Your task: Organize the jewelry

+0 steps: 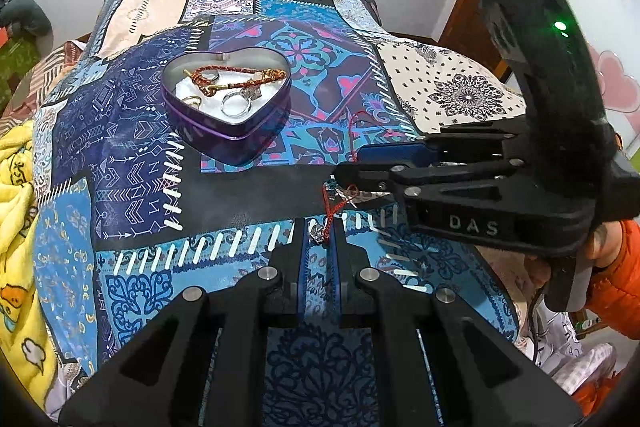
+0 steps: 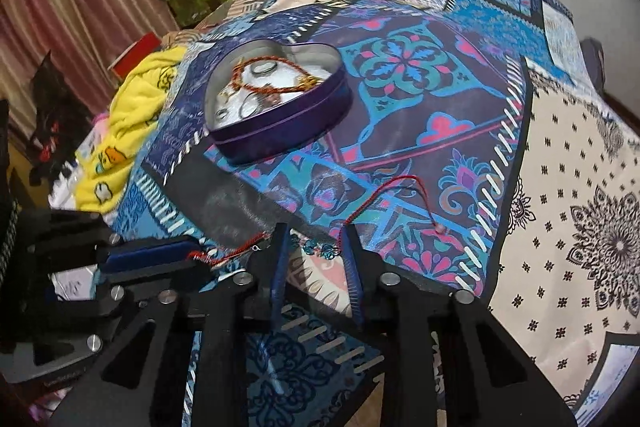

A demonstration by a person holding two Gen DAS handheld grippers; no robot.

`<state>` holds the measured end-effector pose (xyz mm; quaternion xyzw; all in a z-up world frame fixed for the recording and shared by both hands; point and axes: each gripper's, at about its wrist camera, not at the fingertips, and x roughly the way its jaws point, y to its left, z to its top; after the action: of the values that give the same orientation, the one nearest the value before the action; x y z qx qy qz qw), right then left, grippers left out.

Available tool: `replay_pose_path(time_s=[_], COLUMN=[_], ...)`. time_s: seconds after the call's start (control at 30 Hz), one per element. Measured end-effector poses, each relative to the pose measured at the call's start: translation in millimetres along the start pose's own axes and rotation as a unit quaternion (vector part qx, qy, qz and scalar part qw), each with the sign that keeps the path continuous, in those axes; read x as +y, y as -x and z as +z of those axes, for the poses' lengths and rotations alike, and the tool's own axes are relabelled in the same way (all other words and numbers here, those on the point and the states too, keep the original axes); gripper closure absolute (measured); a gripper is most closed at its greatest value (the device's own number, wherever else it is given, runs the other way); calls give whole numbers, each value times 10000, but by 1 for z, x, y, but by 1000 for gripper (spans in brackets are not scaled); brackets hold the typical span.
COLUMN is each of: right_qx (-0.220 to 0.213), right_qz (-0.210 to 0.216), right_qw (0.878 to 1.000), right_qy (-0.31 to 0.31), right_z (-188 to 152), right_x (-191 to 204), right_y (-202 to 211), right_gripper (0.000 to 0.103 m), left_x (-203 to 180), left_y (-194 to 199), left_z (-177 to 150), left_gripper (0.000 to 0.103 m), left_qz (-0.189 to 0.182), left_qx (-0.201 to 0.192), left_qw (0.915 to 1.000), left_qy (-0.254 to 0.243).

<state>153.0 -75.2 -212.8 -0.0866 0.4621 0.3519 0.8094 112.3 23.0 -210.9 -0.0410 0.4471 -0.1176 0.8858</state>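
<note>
Red braided cord bracelet (image 1: 334, 205) is stretching between both grippers: left gripper (image 1: 320, 233) pinching its charm end, right gripper (image 2: 316, 247) clenching blue beads; heart-shaped purple tin (image 1: 228, 99) is sitting mid-frame.

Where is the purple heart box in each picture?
Left wrist view: the heart tin sits left of the middle in the upper half, on the patchwork cloth.
Right wrist view: the heart tin sits left of the middle in the upper half, open side up.
Shared landmark: the yellow blanket lies left of the tin in both views.
</note>
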Motion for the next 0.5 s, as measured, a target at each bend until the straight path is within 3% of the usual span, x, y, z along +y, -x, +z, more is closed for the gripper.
replay_pose_path(time_s=[0.03, 0.07, 0.5], right_qx=[1, 44, -225], right_qz=[-16, -116, -231], right_qw=[10000, 9999, 9989], right_qy=[13, 63, -342], right_z=[1, 0, -3], right_x=[-2, -2, -26], right_y=[-1, -2, 21], right_gripper=[85, 96, 96], left_x=[0, -1, -2], left_y=[0, 1, 3], left_z=[-1, -1, -3], left_gripper=[95, 95, 90], left_qz=[7, 17, 47], left_qx=[3, 4, 55], left_qw=[10000, 10000, 10000], left_qy=[-5, -14, -46])
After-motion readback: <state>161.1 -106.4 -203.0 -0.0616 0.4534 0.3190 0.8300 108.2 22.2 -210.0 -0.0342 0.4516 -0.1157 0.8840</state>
